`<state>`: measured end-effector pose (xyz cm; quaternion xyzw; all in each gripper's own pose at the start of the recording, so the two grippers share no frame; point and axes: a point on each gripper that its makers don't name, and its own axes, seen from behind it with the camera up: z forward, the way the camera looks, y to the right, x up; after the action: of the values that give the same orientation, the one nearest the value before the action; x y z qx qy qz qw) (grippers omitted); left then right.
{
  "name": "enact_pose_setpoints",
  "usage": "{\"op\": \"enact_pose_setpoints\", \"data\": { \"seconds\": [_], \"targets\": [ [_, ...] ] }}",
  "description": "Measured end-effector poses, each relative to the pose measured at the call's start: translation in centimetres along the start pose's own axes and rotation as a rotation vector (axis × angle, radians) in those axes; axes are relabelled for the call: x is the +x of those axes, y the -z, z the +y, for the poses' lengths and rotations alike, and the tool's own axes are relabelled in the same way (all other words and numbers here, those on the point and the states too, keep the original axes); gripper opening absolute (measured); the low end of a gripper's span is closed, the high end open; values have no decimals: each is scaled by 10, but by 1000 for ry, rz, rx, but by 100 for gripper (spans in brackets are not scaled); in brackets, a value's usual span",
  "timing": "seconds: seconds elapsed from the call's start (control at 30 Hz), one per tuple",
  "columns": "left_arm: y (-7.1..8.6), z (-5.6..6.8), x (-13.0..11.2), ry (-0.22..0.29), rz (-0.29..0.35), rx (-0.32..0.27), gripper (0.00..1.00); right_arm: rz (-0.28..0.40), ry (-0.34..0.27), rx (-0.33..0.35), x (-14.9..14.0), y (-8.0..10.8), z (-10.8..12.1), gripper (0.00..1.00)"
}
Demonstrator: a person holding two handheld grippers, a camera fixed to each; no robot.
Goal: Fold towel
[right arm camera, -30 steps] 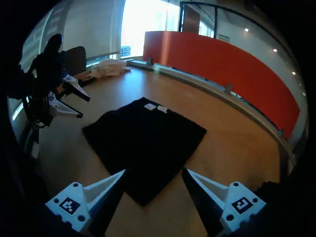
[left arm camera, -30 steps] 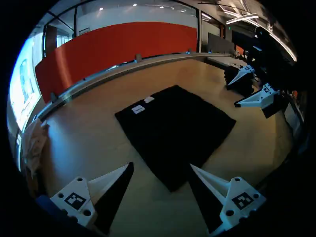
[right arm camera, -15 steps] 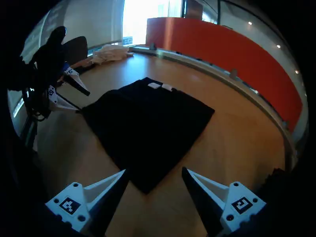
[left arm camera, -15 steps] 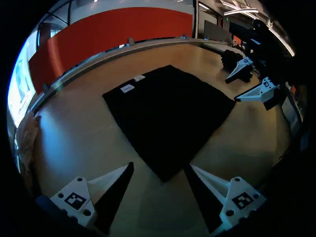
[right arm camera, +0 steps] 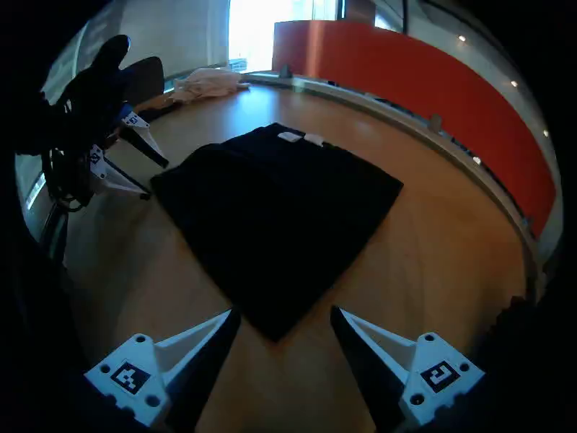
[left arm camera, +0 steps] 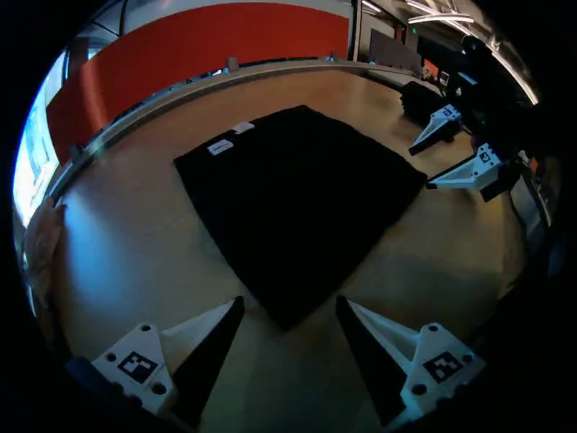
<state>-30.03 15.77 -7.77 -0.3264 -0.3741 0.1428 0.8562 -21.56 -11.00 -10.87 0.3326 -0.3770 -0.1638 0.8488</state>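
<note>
Left hand-held gripper and right hand-held gripper hover wide open, holding nothing, each just above a corner of the towel. One red partition backs the broad wooden counter. The single black towel lies flat mid-counter, with two white tags at its far edge.

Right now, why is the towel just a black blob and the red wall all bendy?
Left gripper view: the fisheye lens curves the red wall; the black towel is too dark to show folds. Right gripper view: the window glares white.
</note>
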Motion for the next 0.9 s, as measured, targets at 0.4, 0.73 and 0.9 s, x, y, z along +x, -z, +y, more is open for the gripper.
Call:
{"op": "enact_pose_setpoints", "data": {
  "seconds": [0.4,0.73,0.9],
  "targets": [
    [-1,0,-1,5,-3,8,92,-12,0,14,-6,-2,-1,78],
    [0,-1,-2,22,-14,32,77,-14,-25,35,-8,-3,-6,62],
    [1,1,-1,24,-21,33,63,-14,-19,44,-8,-3,-9,48]
  ]
}}
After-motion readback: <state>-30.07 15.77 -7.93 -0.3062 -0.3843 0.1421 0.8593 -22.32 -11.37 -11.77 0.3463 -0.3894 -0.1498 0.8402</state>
